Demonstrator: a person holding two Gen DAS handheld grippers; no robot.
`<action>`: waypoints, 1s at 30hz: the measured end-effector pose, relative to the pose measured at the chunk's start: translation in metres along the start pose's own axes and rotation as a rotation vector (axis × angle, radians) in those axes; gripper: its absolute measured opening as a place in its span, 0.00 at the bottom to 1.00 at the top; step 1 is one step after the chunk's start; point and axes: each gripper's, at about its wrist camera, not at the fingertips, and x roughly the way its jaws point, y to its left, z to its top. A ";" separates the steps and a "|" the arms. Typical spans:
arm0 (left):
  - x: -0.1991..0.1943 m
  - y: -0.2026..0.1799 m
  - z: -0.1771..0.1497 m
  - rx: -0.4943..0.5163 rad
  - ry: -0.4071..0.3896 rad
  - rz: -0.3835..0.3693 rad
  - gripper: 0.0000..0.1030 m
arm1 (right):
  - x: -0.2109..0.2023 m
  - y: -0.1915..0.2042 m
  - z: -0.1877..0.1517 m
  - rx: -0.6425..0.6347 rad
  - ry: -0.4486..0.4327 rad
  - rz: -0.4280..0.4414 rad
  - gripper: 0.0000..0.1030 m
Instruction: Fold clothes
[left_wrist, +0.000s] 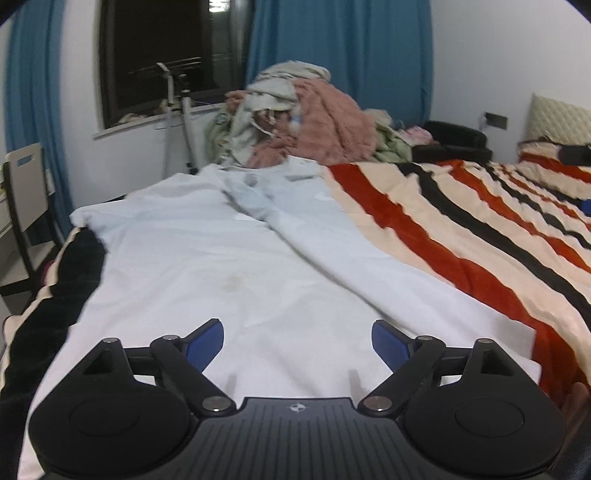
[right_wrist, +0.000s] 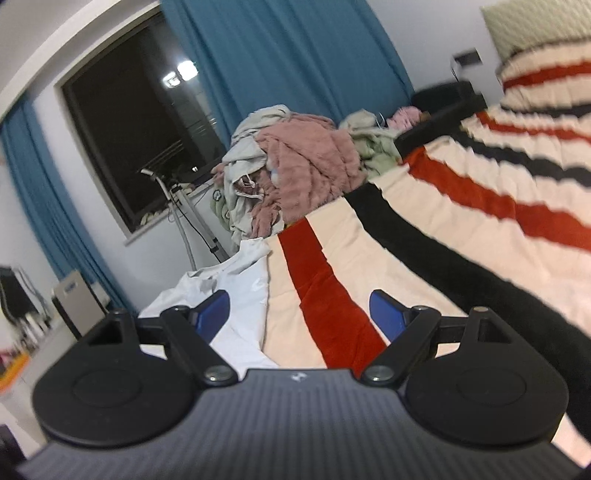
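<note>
A white T-shirt lies spread on the striped bed cover, its right side folded over toward the middle. My left gripper is open and empty, just above the shirt's near hem. In the right wrist view the shirt lies at the lower left on the striped cover. My right gripper is open and empty, over the cover beside the shirt's right edge.
A heap of pink, beige and green clothes lies at the far end of the bed. Blue curtains and a dark window are behind. A chair stands at the left. A pillow is far right.
</note>
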 end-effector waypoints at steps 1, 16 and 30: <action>0.002 -0.008 0.001 0.012 0.003 -0.008 0.86 | 0.000 -0.003 0.000 0.015 0.000 0.003 0.82; 0.038 -0.170 -0.004 0.225 0.077 -0.280 0.57 | -0.022 -0.060 0.007 0.277 -0.158 -0.098 0.84; 0.097 -0.204 -0.014 0.241 0.122 -0.271 0.05 | -0.008 -0.053 0.003 0.206 -0.144 -0.128 0.84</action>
